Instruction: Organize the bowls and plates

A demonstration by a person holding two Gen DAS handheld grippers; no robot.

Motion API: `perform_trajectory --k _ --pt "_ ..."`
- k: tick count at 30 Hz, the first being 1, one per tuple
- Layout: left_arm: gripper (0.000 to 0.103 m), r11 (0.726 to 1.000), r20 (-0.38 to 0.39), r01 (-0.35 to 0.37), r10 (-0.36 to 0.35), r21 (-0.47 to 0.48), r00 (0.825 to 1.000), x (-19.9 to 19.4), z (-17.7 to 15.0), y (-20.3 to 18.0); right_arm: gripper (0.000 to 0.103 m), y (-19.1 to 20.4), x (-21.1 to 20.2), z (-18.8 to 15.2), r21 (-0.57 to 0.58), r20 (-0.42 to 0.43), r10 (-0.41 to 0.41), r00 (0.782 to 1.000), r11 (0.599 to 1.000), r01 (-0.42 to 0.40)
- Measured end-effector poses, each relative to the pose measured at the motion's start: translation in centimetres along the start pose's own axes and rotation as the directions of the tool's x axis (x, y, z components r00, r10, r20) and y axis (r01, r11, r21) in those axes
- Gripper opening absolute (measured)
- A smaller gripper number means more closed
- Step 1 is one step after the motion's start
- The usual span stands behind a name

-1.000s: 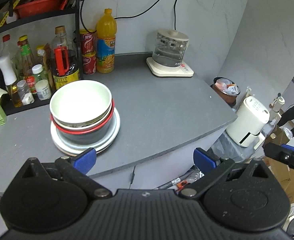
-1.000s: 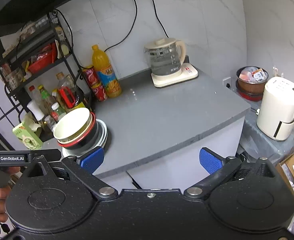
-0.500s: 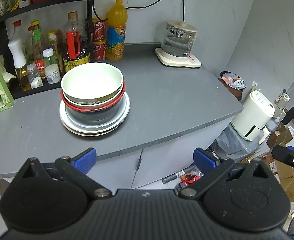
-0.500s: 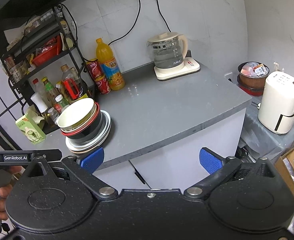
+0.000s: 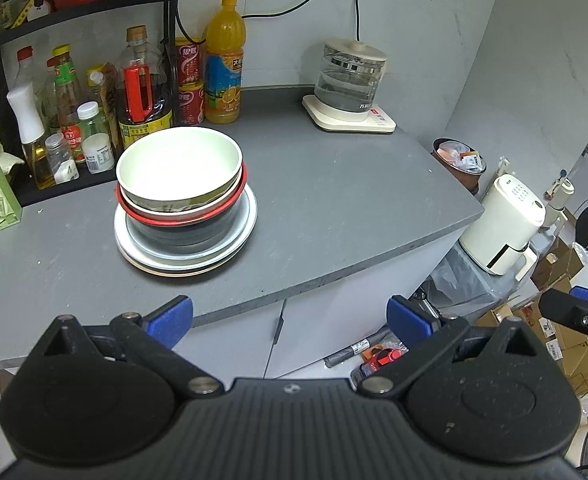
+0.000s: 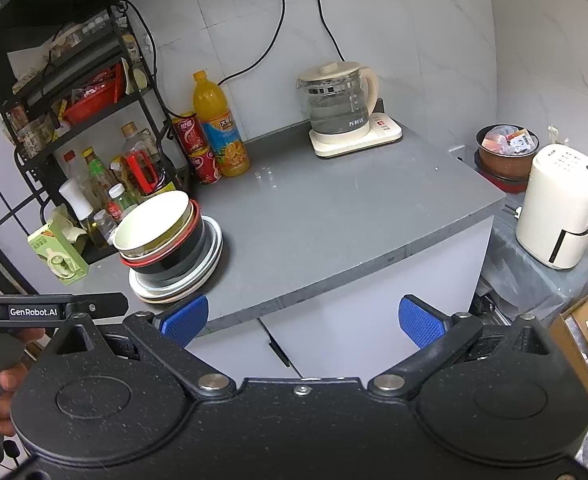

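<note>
Bowls (image 5: 178,172) sit nested on stacked plates (image 5: 230,240) on the counter (image 5: 333,208); bottles (image 5: 224,60) behind, kettle (image 5: 351,80) far right.

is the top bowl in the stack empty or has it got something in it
Empty. The top bowl sits upright on the stack, and its pale inside shows bare down to the bottom.

Both the left gripper (image 5: 290,316) and the right gripper (image 6: 301,318) were matte black plastic with ribbed centres, round housings and silver screws. Their fingertip pads (image 6: 417,320) were textured blue, and white "GenRobot.AI" lettering marked one handle beside bare skin.
</note>
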State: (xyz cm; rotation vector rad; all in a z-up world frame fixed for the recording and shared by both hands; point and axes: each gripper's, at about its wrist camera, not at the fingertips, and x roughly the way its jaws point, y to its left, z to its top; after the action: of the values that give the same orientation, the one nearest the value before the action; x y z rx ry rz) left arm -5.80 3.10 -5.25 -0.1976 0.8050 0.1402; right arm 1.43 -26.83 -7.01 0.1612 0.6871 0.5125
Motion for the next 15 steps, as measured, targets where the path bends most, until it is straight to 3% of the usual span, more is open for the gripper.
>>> perform_trajectory --k 15 --pt "0.102 1.000 -0.020 -0.028 0.028 -0.012 0.999 -0.54 -0.36 0.96 0.103 0.60 -0.23 -0.39 0.002 0.003 0.013 1.000 1.000 -0.013"
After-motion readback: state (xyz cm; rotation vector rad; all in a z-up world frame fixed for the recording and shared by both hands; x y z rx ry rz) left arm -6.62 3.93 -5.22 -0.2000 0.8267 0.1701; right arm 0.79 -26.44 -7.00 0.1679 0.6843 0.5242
